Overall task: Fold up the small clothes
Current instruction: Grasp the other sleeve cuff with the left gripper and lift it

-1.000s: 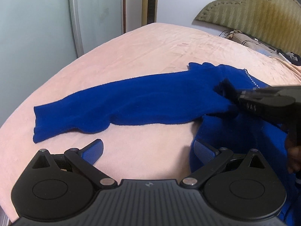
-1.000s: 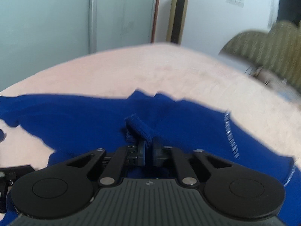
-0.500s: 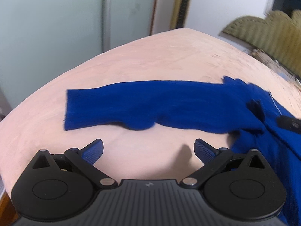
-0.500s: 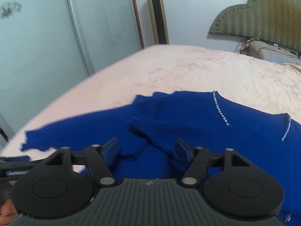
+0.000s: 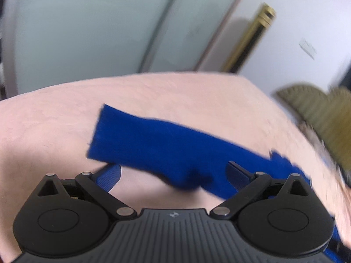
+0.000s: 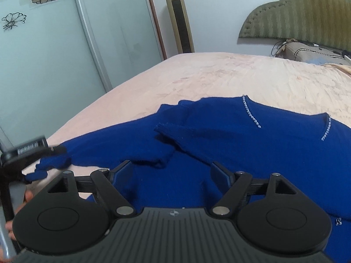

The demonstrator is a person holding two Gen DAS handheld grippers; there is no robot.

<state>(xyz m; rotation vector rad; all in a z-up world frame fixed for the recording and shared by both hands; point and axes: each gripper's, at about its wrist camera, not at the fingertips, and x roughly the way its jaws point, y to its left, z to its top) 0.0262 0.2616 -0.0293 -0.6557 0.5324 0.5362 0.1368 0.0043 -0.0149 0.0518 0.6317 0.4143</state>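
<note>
A blue knit sweater point(image 6: 252, 144) with small sparkly trim lies on the pink bed point(image 6: 219, 79). Its long sleeve point(image 5: 166, 144) stretches out to the left, cuff end far left. My left gripper point(image 5: 173, 173) is open, its fingers either side of the sleeve near the cuff; this view is blurred. In the right wrist view the left gripper point(image 6: 33, 151) sits at the sleeve's end. My right gripper point(image 6: 173, 171) is open and empty above the sweater's body, just below a folded-over flap.
Sliding glass wardrobe doors point(image 6: 65, 43) with flower decals stand beyond the bed's left edge. A tall gold tower fan point(image 6: 178, 17) stands at the back wall. An olive padded headboard point(image 6: 302, 15) and a pillow point(image 6: 307, 52) are at the right.
My right gripper let go of the sweater fabric and opened, then drew back. My left gripper swung left along the sleeve toward its cuff end.
</note>
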